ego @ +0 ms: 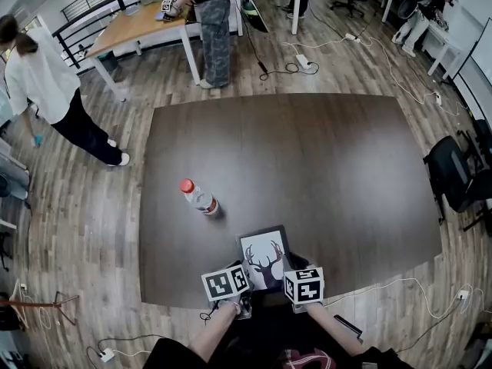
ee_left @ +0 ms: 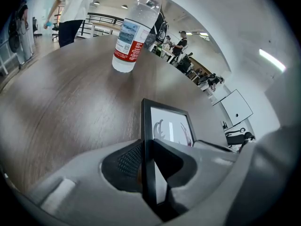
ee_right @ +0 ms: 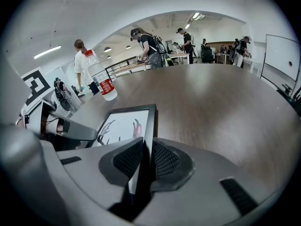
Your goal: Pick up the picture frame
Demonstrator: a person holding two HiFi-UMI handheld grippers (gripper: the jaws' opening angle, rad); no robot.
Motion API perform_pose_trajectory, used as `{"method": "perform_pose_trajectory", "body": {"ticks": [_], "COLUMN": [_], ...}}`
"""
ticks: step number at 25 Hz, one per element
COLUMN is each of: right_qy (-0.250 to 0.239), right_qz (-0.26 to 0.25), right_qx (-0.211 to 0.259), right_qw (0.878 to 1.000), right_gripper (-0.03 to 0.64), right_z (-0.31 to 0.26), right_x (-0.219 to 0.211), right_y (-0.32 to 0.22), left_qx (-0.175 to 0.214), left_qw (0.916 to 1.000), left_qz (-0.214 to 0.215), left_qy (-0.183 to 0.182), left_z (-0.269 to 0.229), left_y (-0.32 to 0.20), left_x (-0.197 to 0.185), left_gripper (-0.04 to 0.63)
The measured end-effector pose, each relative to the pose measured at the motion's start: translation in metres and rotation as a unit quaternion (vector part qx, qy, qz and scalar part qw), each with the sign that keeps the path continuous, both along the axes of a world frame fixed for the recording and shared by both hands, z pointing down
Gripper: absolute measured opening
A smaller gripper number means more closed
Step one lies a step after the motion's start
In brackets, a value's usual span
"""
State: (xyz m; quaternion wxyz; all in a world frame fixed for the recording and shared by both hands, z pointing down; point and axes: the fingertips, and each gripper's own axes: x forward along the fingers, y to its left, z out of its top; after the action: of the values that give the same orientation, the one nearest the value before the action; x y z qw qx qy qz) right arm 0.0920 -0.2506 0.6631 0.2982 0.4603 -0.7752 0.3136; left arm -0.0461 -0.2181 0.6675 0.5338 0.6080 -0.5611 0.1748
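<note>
A black picture frame with a deer-antler print lies near the front edge of the dark table. My left gripper grips the frame's left edge, its pads pressed on both faces. On the frame's right edge my right gripper is shut the same way. The left gripper and the right gripper each show the black border pinched between ribbed pads. The left arm appears in the right gripper view.
A plastic water bottle with a red cap stands on the table to the left beyond the frame. People stand by desks at the back of the room. A black chair sits right of the table, with cables on the wooden floor.
</note>
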Motion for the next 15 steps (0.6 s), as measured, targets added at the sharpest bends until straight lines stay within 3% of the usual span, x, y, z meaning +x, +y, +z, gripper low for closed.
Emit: {"method": "perform_pose_trajectory", "body": {"ticks": [15], "right_qy": [-0.004], "right_qz": [-0.002], "right_qx": [0.022], "right_qw": [1.0], "right_gripper": [0.071], "right_z": [-0.013], "right_x": [0.005], "right_y": [0.003], "left_qx": [0.022], "left_qw": [0.9997], "left_qz": [0.004], "left_qy": [0.0], "left_z": [-0.011], "left_y": [0.003], "left_x": [0.005], "left_gripper": [0.077]}}
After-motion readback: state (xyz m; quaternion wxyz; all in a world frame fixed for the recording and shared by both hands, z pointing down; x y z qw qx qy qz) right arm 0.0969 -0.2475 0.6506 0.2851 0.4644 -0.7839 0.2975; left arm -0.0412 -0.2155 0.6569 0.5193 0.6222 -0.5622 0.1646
